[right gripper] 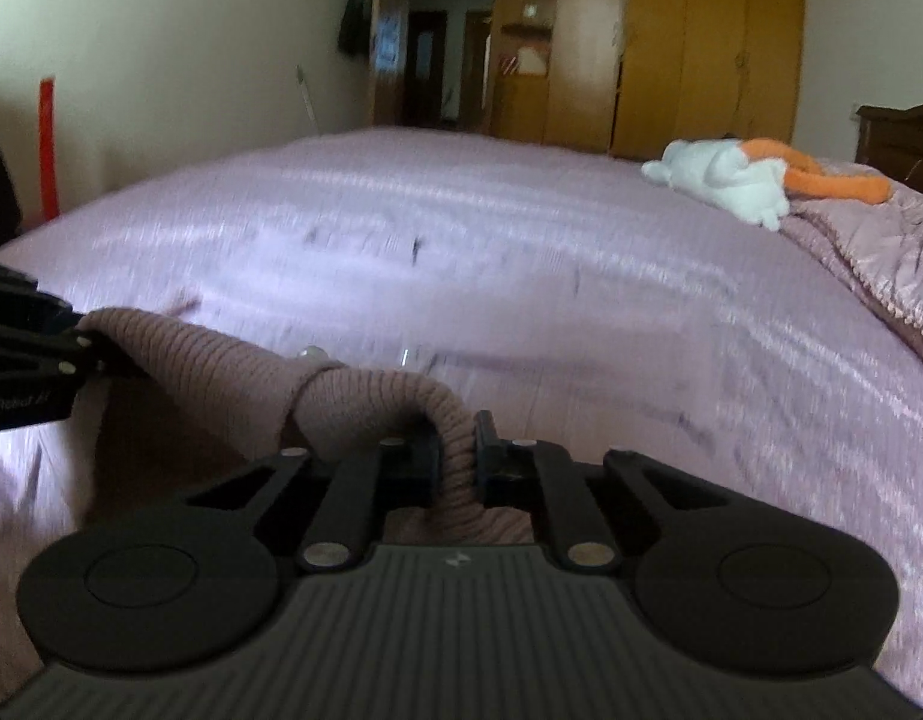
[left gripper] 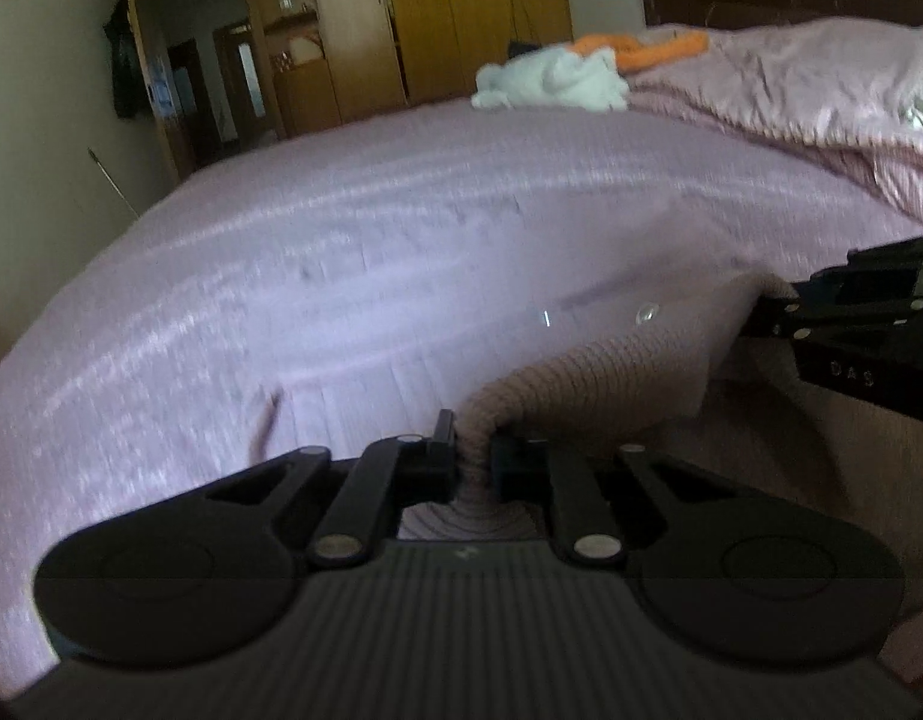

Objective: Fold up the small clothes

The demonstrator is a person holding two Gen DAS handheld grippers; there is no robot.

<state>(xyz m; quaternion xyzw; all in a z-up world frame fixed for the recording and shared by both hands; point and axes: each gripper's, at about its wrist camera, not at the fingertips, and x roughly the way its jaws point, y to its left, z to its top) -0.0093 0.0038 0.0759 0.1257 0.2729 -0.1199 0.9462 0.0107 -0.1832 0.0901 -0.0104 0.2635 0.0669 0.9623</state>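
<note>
Both of my grippers were clamped on the same garment. The left gripper [left gripper: 472, 459] had its fingers drawn narrow around a bunched edge of the ribbed knit sweater [left gripper: 587, 372], and the right gripper [right gripper: 458, 456] pinched another rolled edge of it the same way. Between the two grips the dusty-pink knit hung in a slack fold, lifted just above the lilac bedspread [left gripper: 341, 252] near its close edge, with a small clear button [left gripper: 646, 313] showing along it.

I judged the fabric soft, stretchy and light, the kind that sags wherever it is unsupported and rolls on itself at the hems. Holding it at two corners or at the shoulder seams seemed the best way to keep an edge straight; a grip on a bunched roll would likely let the fold go crooked.

My two grippers were held low and roughly level, pointing across the bed, close beside each other. Far off lay a white cloth [right gripper: 719, 180] and something orange [right gripper: 833, 183], well apart from my work.
</note>
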